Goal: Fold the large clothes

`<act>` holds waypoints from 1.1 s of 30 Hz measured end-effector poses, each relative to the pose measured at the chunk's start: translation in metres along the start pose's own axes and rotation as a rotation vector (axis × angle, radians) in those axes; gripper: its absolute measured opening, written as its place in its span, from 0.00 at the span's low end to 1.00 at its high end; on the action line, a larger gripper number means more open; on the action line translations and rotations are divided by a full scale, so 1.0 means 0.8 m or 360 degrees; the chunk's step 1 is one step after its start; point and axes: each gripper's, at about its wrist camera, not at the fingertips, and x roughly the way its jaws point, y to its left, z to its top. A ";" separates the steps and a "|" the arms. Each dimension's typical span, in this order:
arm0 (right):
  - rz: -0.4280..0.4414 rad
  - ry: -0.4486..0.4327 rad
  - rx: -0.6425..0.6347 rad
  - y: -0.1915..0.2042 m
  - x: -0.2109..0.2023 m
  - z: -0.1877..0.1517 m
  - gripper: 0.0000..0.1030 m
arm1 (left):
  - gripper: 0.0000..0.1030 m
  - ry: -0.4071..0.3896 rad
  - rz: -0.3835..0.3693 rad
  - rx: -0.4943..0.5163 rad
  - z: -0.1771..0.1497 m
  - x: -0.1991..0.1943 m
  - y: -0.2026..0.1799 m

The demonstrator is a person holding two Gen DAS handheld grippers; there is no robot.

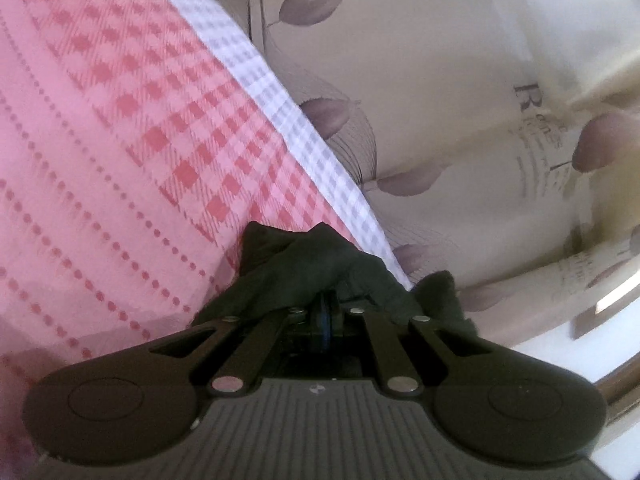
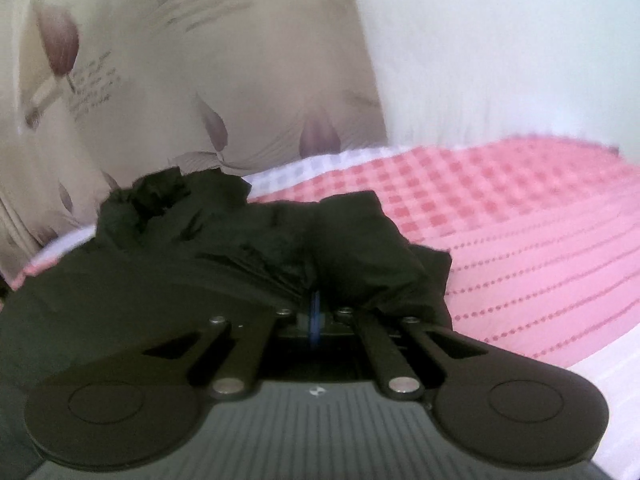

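A bed carries everything here. It is covered by a pink bedspread (image 1: 120, 152) with a band of darker pink checks and rows of small pink dots; its edge is a white waffle-textured border (image 1: 272, 92). A beige floral cloth (image 1: 420, 100) printed with mauve leaves and some lettering lies just beyond the white border, touching it. A black garment (image 2: 224, 232), bunched and creased, sits over the pink bedspread near the border; whether it rests fully on the spread or is lifted cannot be told.
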 end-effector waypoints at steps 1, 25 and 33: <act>-0.0009 0.0000 -0.0010 0.001 0.000 0.000 0.00 | 0.11 0.0039 0.0007 0.0008 0.007 -0.003 -0.001; -0.0074 -0.0054 -0.0095 0.013 -0.007 -0.005 0.01 | 0.91 0.0708 -0.0513 0.0605 0.055 0.011 0.004; -0.0085 -0.0070 -0.0110 0.015 -0.007 -0.007 0.01 | 0.58 0.0741 -0.0612 0.0505 0.041 0.025 0.013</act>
